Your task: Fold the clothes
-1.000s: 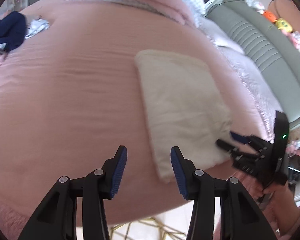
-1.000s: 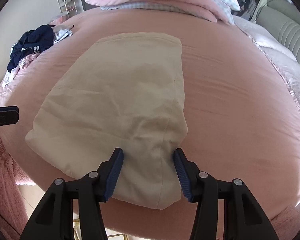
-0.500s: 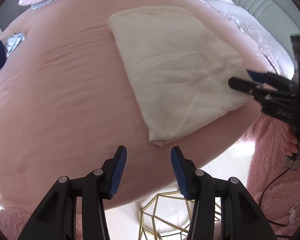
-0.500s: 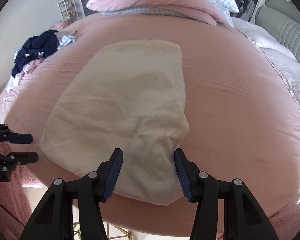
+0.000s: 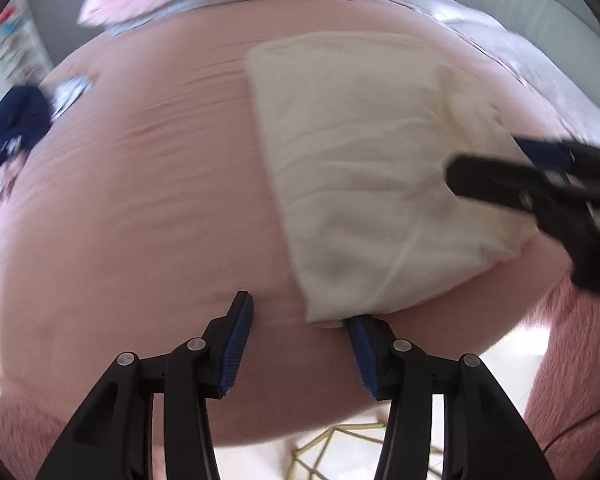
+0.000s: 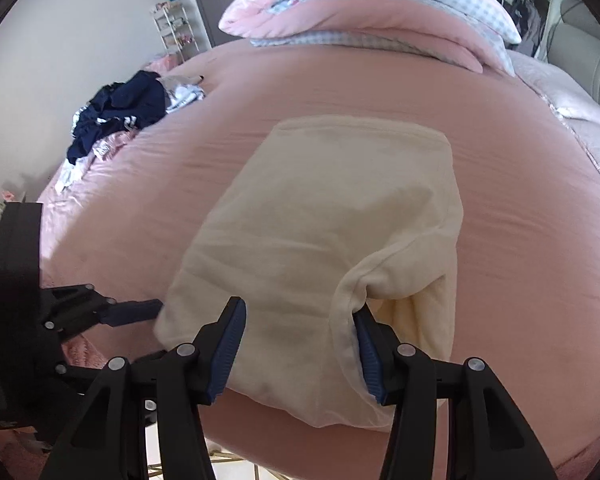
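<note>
Where pink bedspread (image 6: 520,184) lies, pillows (image 6: 364,8) stacked w/ headboard (image 6: 592,64).

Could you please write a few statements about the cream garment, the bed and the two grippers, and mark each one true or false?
1. The folded cream fabric garment lies on a pink bedsheet. True.
2. The left gripper has its jaws clamped shut on the garment. False: its jaws stand apart, with only the right finger at the garment's near corner.
3. A heap of dark navy clothes sits on the bed's far left side. True.
4. The right gripper is far from the garment, over bare sheet. False: its open jaws straddle the garment's near edge.
5. The pillows at the far end are plain green. False: they are pink with blue check.
</note>
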